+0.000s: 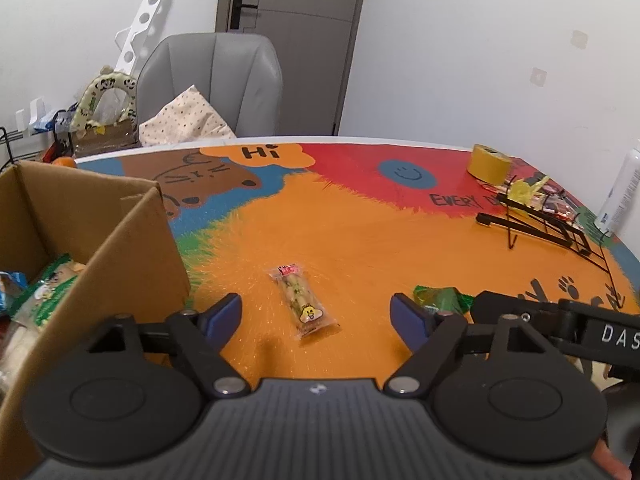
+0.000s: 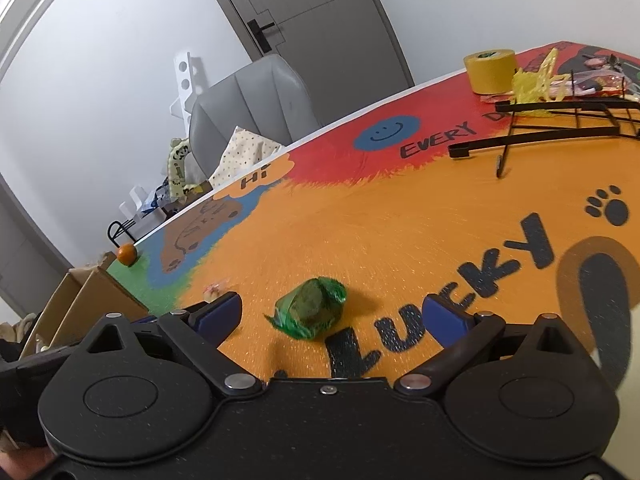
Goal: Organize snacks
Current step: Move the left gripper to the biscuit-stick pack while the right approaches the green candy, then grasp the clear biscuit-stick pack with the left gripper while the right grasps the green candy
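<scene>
A table [image 1: 360,216] under a loud printed cover: orange in the middle, red along the far side, a brown cartoon animal upper left. At lower centre of the left view lies a clear-wrapped snack bar [image 1: 303,304]; right of it, a green-wrapped snack [image 2: 312,310]. A cardboard box [image 1: 132,240] stands at the left edge, an orange [image 2: 127,255] beyond it. Upper right: yellow tape roll [image 1: 489,164], black wire rack [image 1: 540,226], white bottle [image 1: 622,192].
</scene>
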Demonstrator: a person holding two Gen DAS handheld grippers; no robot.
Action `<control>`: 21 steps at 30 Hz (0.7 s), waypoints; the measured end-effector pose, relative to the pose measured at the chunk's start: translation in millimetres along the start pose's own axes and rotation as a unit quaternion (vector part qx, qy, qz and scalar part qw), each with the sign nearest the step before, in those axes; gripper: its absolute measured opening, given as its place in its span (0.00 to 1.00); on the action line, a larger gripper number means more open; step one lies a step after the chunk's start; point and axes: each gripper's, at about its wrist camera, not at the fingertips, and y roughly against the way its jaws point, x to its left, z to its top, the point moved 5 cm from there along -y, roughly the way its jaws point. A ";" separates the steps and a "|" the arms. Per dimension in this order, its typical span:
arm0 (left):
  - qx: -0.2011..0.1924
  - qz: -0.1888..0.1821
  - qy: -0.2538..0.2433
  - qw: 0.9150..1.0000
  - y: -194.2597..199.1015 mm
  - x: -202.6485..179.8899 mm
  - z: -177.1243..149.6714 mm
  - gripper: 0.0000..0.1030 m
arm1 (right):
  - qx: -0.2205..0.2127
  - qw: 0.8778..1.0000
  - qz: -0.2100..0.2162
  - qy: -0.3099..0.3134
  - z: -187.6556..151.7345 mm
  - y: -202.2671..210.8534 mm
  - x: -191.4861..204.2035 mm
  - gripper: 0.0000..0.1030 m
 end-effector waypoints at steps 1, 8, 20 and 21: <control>0.002 0.001 0.001 1.000 -3.1 0.3 0.4 0.76 | 0.003 1.000 0.002 0.000 0.6 -4.2 0.1 0.94; 0.016 0.004 0.006 1.000 -23.6 2.4 3.6 0.68 | 0.020 1.000 0.003 0.002 0.4 -26.9 2.6 0.89; 0.030 0.006 0.006 1.000 -47.8 -1.0 2.1 0.64 | 0.020 0.998 -0.005 0.056 -0.6 -28.2 0.8 0.36; 0.030 0.006 0.005 1.000 -48.7 -1.8 2.5 0.64 | 0.020 0.998 -0.007 0.056 -1.3 -26.9 -0.7 0.31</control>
